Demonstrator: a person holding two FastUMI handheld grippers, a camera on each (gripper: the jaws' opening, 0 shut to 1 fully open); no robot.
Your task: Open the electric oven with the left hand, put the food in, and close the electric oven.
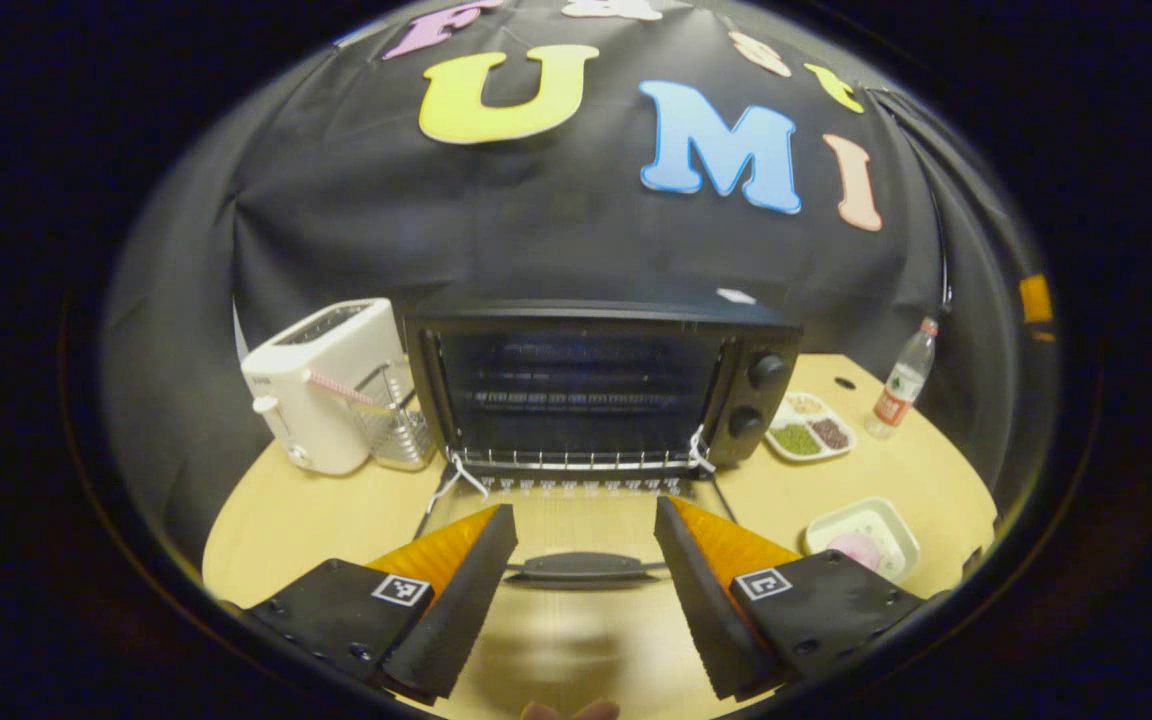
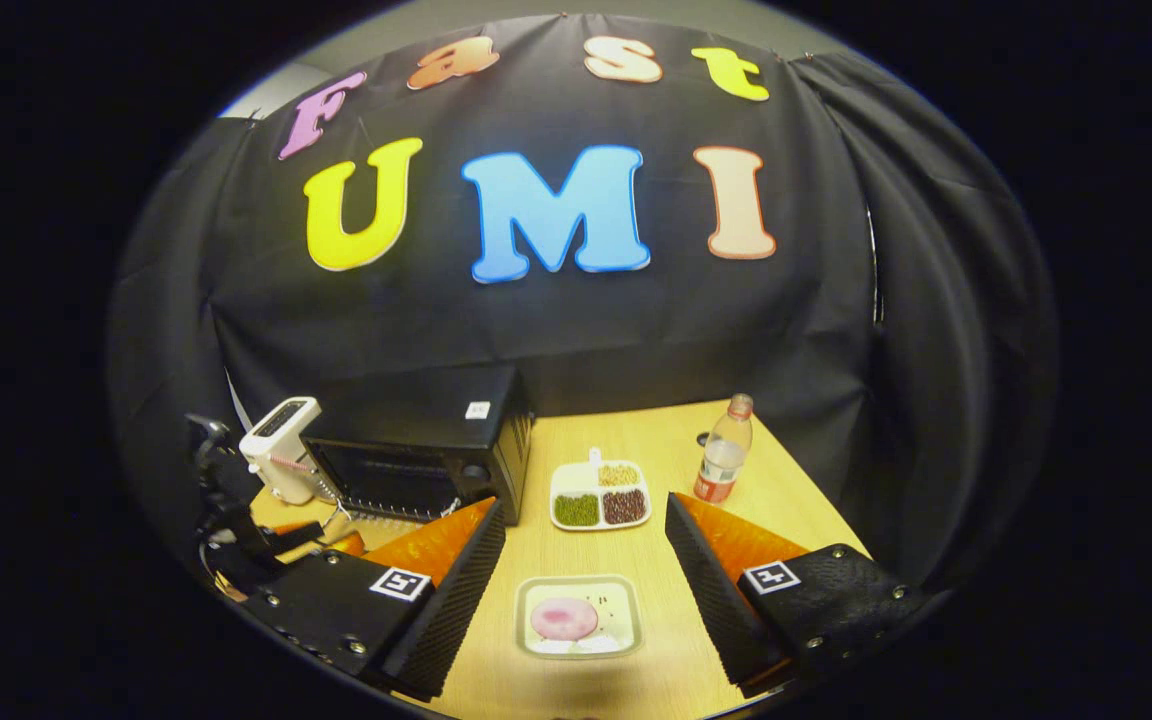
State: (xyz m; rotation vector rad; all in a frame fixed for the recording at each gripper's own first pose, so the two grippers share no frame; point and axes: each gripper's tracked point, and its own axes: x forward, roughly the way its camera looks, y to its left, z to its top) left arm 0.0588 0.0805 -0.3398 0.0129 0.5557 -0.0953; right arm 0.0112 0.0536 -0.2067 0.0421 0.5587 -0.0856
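Note:
The black electric oven [image 1: 596, 385] stands at the back of the wooden table [image 1: 316, 510] with its glass door [image 1: 576, 520] folded down flat toward me. My left gripper [image 1: 584, 510] is open, one finger on each side of the door handle [image 1: 581, 567] and neither touching it. In the right gripper view, a pink round piece of food [image 2: 564, 618] lies on a small pale tray [image 2: 626, 615]. My right gripper [image 2: 584, 505] hangs open just above and behind that tray. The same tray [image 1: 886, 520] sits at the right in the left gripper view.
A white toaster [image 1: 321, 385] and a metal holder [image 1: 396, 430] with a striped straw stand left of the oven. Right of it are a divided plate of beans [image 1: 811, 430] and a plastic bottle [image 1: 904, 380]. The table's round edge curves near on both sides.

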